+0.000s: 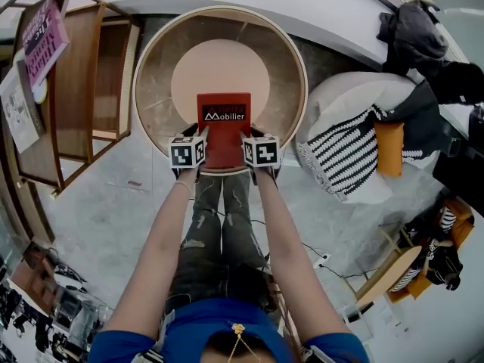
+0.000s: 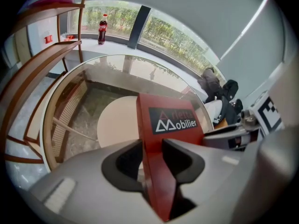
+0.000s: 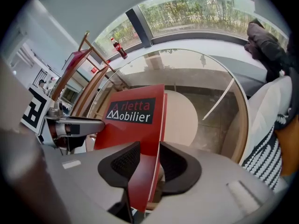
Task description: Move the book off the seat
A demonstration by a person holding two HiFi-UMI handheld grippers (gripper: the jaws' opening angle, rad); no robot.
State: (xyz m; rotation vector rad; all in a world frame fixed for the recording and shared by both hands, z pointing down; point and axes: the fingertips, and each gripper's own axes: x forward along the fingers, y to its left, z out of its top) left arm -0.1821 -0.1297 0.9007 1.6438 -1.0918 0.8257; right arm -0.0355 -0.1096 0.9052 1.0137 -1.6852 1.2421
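Note:
A red book [image 1: 224, 127] with a black "Mobilier" label is held flat over the near part of a round beige seat [image 1: 219, 63] in a wood-rimmed tub chair [image 1: 149, 48]. My left gripper [image 1: 200, 138] is shut on the book's left edge and my right gripper [image 1: 248, 139] on its right edge. In the left gripper view the book [image 2: 170, 125] stands edge-on between the pressed pads of the left gripper [image 2: 152, 160]. In the right gripper view the book [image 3: 135, 120] is clamped the same way by the right gripper [image 3: 148, 160]. Whether the book touches the seat I cannot tell.
A wooden rack [image 1: 76, 89] with a pink magazine [image 1: 41, 40] stands to the left. At right is a pale pouf with a striped throw [image 1: 355, 146], an orange cushion [image 1: 389, 148] and dark clothes [image 1: 416, 32]. A cola bottle [image 2: 101, 29] stands on the window sill.

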